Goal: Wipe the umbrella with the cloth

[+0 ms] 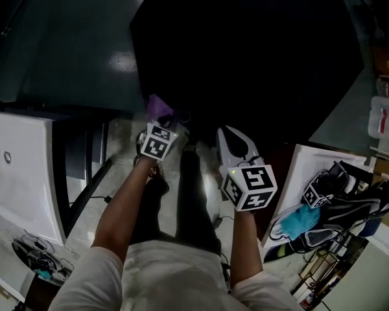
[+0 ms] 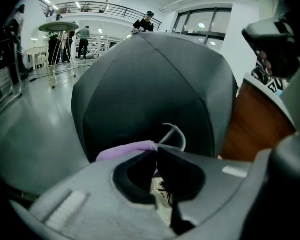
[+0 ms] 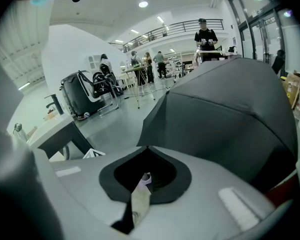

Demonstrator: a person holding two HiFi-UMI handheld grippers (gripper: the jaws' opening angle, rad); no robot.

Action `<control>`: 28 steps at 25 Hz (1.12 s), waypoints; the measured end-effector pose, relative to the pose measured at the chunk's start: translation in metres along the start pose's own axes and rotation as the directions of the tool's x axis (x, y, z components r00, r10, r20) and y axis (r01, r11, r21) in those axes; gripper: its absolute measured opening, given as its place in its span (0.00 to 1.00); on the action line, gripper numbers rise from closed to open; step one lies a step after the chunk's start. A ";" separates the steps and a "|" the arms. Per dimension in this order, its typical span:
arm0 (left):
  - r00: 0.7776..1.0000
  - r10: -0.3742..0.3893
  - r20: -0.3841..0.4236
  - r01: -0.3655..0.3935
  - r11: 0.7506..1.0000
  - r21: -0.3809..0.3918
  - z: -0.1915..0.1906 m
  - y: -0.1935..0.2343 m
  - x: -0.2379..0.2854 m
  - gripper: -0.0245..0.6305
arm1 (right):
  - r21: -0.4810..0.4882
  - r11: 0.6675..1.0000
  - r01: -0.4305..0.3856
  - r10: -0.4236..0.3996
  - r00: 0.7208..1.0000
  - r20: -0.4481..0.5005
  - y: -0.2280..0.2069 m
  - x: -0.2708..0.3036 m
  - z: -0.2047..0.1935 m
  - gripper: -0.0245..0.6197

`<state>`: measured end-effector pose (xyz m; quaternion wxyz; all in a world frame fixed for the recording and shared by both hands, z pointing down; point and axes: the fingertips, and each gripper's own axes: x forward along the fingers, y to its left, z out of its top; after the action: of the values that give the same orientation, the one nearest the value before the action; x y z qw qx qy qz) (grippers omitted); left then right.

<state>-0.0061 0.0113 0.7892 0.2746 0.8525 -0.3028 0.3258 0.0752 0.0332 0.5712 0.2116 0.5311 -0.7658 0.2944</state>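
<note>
A large black umbrella stands open on the floor ahead of me; it fills the left gripper view and the right side of the right gripper view. My left gripper is shut on a purple cloth at the umbrella's near edge. The cloth sticks out left of the closed tips, and a thin pale loop curls beside them. My right gripper is to the right, close to the canopy's near edge, jaws shut with nothing held.
A white table is at my left. Another white surface at my right carries dark bags and a blue item. Boxes sit at far right. People stand far off.
</note>
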 end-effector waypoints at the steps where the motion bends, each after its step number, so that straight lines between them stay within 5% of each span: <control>1: 1.000 0.000 0.010 0.000 1.000 -0.003 0.008 -0.003 -0.012 0.05 | 0.004 1.000 0.002 -0.002 1.000 0.014 0.004 -0.007 0.009 0.04; 12: 0.982 0.013 0.188 -0.013 1.000 0.000 0.129 -0.050 -0.145 0.05 | -0.020 0.999 0.037 -0.033 0.983 0.178 0.036 -0.095 0.135 0.04; 20: 0.934 0.040 0.356 -0.059 0.997 0.044 0.236 -0.071 -0.239 0.05 | -0.105 0.991 0.088 -0.058 0.964 0.259 0.029 -0.150 0.207 0.04; 28: 0.895 0.068 0.441 -0.129 0.986 0.109 0.306 -0.080 -0.309 0.05 | -0.159 0.985 0.061 -0.011 0.953 0.301 0.038 -0.181 0.242 0.04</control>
<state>-0.0180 -0.0353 0.3495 0.1245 0.9039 -0.3767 0.1602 0.0997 0.0044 0.2694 0.1423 0.5639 -0.8011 0.1415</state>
